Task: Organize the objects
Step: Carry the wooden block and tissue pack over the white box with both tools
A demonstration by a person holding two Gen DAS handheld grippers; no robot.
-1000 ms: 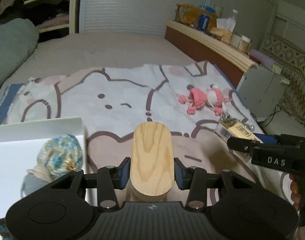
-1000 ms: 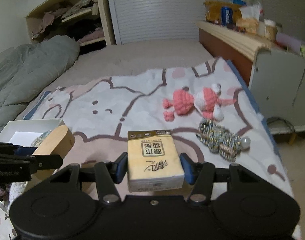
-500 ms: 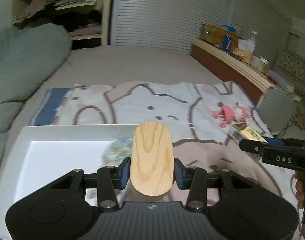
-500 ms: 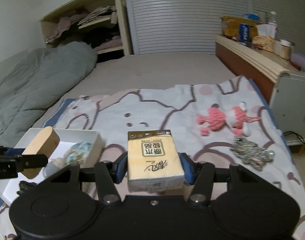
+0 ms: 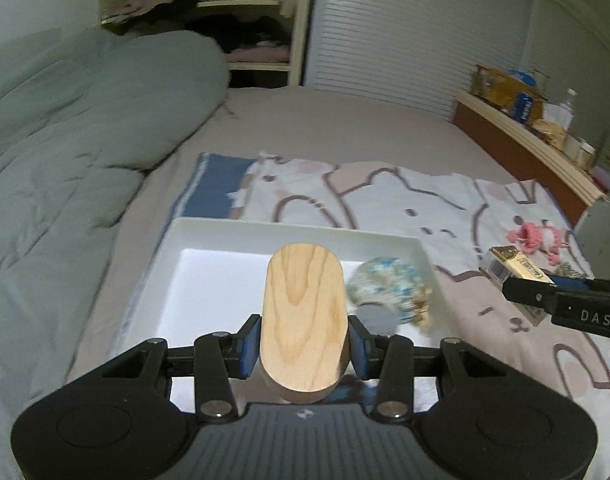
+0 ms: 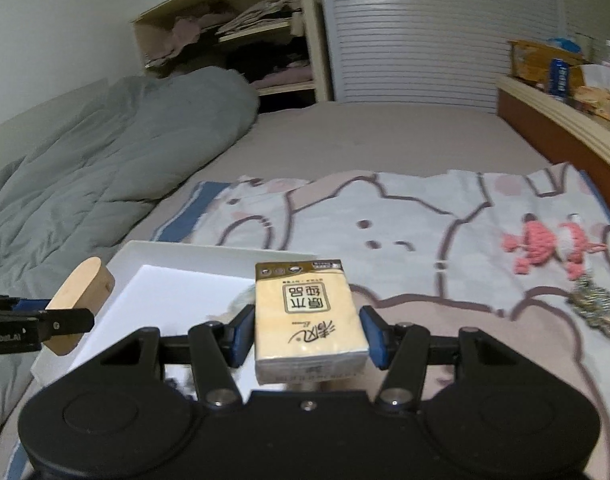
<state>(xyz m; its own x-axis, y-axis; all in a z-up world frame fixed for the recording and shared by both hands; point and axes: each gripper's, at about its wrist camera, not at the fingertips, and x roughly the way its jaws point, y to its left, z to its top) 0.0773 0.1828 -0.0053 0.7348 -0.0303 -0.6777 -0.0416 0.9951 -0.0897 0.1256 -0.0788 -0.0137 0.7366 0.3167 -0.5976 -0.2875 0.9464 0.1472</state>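
My left gripper (image 5: 304, 354) clamps the rigid, light wooden block (image 5: 303, 322) by its long sides over the white tray (image 5: 289, 232). My right gripper (image 6: 307, 338) pinches the soft, crushable tissue pack (image 6: 308, 318) at mid-body, beside the tray.

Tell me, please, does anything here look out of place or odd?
Two things lie loose on the cartoon-print blanket, outside the white box: the pink knitted toy and the braided rope bundle. Nothing looks spilled or damaged.

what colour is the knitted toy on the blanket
Pink and white knitted toy; clearest in the right wrist view.
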